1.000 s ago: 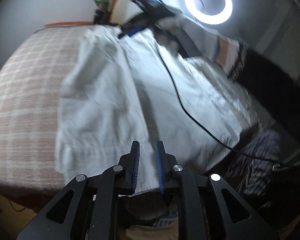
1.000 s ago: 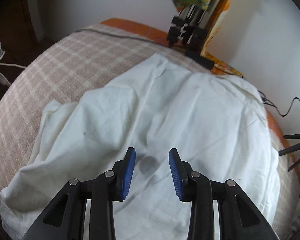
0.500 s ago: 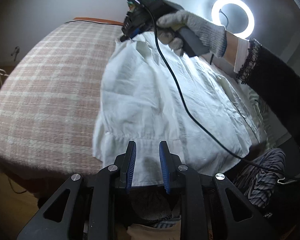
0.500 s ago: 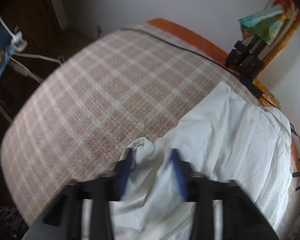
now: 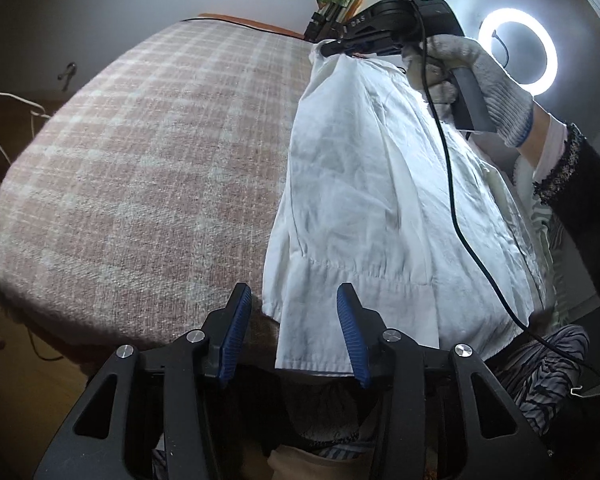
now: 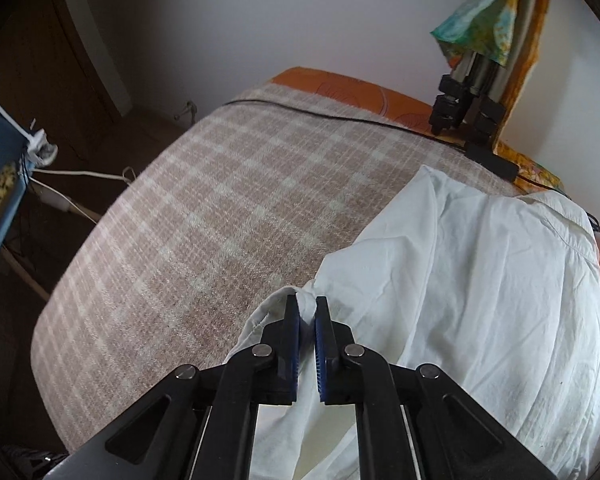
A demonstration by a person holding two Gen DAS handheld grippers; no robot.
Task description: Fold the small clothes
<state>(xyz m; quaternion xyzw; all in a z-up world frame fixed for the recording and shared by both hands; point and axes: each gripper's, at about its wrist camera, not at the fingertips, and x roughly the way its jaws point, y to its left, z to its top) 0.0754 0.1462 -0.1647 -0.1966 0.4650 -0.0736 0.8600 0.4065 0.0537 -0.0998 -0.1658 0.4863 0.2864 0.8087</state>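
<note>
White garment (image 5: 384,200), one piece, lies on right half of the plaid blanket (image 5: 148,168), folded over itself. Right gripper (image 6: 307,312) clenched on a bunched corner of it, at 12 o'clock in left view. Left gripper (image 5: 296,320) jaws spread wide, nothing between them but the near hem at 6 o'clock. One ring light (image 5: 518,50) at 2 o'clock, one tripod (image 6: 466,108), one gloved hand (image 5: 472,80)

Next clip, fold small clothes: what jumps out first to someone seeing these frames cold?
The white garment dominates, spread over the right side of the plaid blanket. The right gripper is shut on a bunched corner of it at the far end, while the left gripper hangs open at the near hem. A glowing ring light stands out at upper right in the left wrist view.
</note>
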